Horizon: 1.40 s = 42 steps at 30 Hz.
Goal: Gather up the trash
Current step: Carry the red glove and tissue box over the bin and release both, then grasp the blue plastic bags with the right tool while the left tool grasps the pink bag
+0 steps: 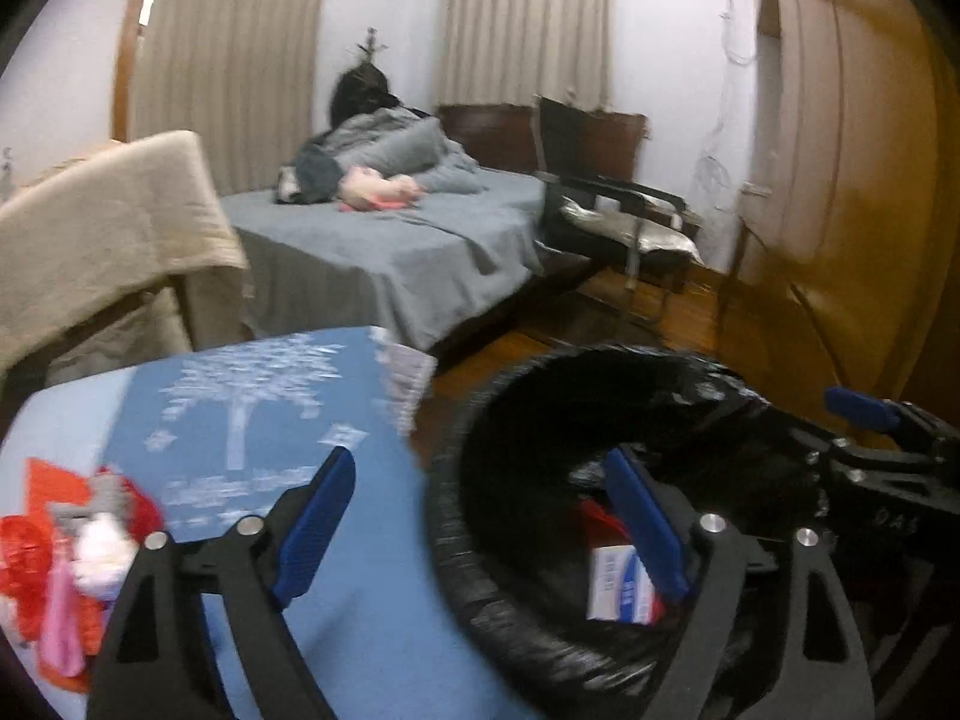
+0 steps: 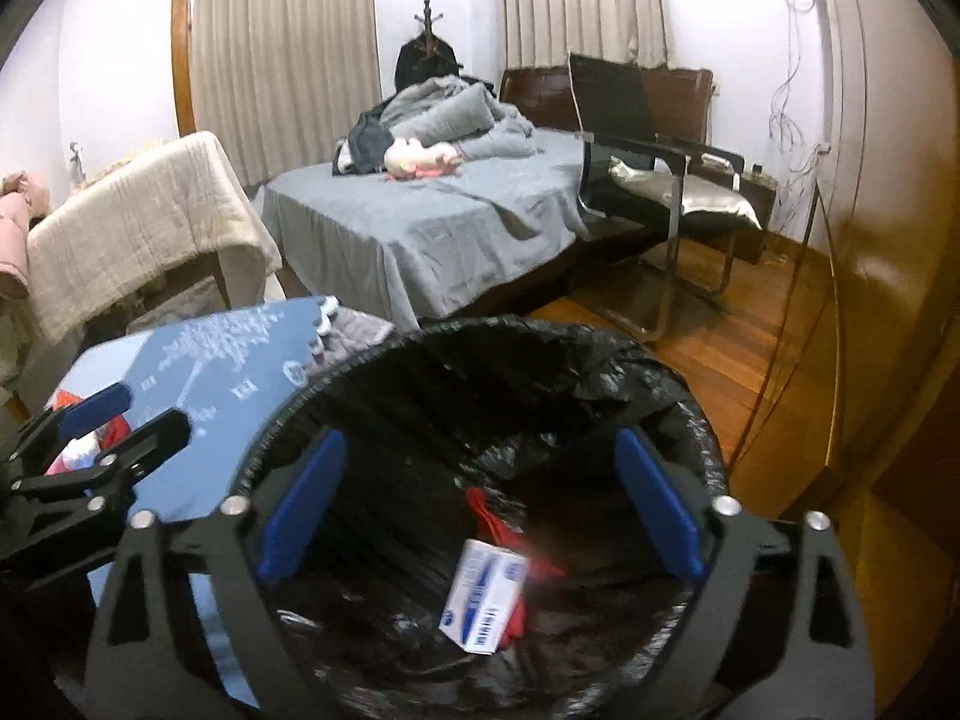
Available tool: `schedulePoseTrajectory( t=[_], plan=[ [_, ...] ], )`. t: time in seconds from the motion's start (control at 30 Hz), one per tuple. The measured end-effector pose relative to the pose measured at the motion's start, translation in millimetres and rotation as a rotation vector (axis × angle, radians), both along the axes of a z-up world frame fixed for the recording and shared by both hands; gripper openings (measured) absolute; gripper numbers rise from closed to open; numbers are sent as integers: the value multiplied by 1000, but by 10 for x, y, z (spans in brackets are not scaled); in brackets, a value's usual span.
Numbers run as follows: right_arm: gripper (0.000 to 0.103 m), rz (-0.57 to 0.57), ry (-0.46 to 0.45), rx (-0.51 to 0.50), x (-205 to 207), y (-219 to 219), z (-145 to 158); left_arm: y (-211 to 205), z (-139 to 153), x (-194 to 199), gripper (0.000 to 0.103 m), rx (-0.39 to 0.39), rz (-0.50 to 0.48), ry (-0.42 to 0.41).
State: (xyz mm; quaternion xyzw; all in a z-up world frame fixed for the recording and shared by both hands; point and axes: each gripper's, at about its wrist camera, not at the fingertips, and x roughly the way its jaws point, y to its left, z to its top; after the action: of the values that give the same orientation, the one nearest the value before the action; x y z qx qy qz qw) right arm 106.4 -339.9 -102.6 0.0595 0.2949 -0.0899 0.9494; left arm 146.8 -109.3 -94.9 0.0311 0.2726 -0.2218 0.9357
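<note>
Red wrappers (image 1: 36,564) beside the bin (image 2: 690,414) look light, crinkly; pinch a bunched edge; left gripper (image 1: 480,534) and right gripper (image 2: 480,504) both hang released, empty.

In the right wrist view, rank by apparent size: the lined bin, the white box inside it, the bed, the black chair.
1. Bin, largest, though it is nearest the camera.
2. Bed.
3. Chair.
4. Box, smallest.
</note>
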Motion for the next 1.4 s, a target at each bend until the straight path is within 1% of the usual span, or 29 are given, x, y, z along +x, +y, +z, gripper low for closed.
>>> schedulePoseTrajectory(
  t=[0.13, 0.3, 0.37, 0.53, 0.63, 0.7, 0.83, 1.0, 1.17, 1.2, 1.3, 1.4],
  plan=[
    [93, 64, -26, 38, 37, 298, 57, 458, 64, -79, 87, 18, 93, -24],
    [93, 184, -31, 42, 118, 879, 57, 1056, 58, -205, 87, 49, 228, -37],
    [93, 227, -26, 42, 156, 1101, 35, 1307, 33, -260, 87, 69, 284, -40],
    [93, 332, 1, 48, 262, 1662, -50, 1777, -64, -348, 87, 98, 389, -26],
    [93, 376, 14, 43, 307, 1910, -102, 2007, -127, -363, 87, 98, 439, -14],
    [93, 402, 28, 46, 368, 2074, -153, 2141, -173, -369, 87, 102, 462, -9],
    [93, 444, 54, 56, 476, 2319, -257, 2274, -255, -372, 87, 107, 490, -2],
    [93, 499, 94, 48, 598, 2596, -420, 2386, -332, -348, 86, 106, 503, 9],
    [93, 533, 138, 41, 713, 2773, -557, 2456, -387, -327, 83, 104, 509, 22],
    [92, 538, 148, 40, 737, 2800, -586, 2465, -398, -328, 83, 105, 508, 24],
    [83, 561, 180, 45, 787, 2866, -664, 2492, -438, -312, 81, 101, 508, 38],
    [80, 578, 194, 59, 823, 2906, -697, 2524, -478, -294, 78, 99, 510, 50]
  ],
)
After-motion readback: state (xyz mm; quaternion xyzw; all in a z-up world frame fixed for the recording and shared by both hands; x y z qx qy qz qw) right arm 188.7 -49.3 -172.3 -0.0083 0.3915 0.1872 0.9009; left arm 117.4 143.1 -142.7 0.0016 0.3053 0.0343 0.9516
